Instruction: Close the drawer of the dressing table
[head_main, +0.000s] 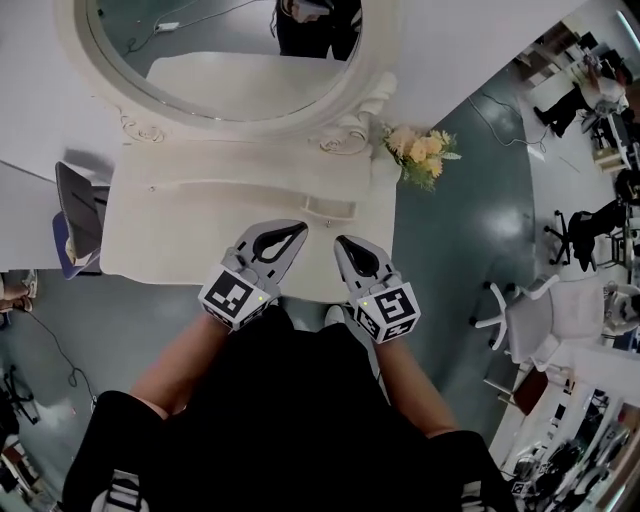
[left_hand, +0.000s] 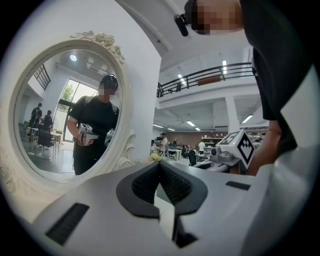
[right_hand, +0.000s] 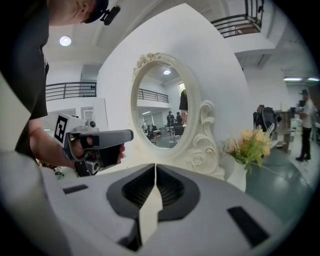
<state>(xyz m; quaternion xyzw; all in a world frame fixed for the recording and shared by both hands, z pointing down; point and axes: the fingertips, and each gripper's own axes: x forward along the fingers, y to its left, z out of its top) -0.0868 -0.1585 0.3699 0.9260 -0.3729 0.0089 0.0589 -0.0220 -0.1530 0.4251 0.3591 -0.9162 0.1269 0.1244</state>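
The white dressing table (head_main: 200, 165) stands below its oval mirror (head_main: 225, 60). Its drawer front (head_main: 240, 235) faces me, with a recessed handle (head_main: 330, 208) near the top right. I cannot tell whether the drawer stands out from the table. My left gripper (head_main: 297, 232) hovers before the drawer front, just below and left of the handle, shut and empty. My right gripper (head_main: 343, 243) is beside it, just below the handle, also shut and empty. The left gripper's jaws (left_hand: 160, 165) meet in its own view, and the right gripper's jaws (right_hand: 155, 167) meet in theirs.
A vase of pale flowers (head_main: 422, 155) stands at the table's right end. A dark chair-like object (head_main: 80, 215) sits against the table's left side. A white office chair (head_main: 525, 315) is on the green floor to the right, and a cable (head_main: 60, 350) runs across the floor at the left.
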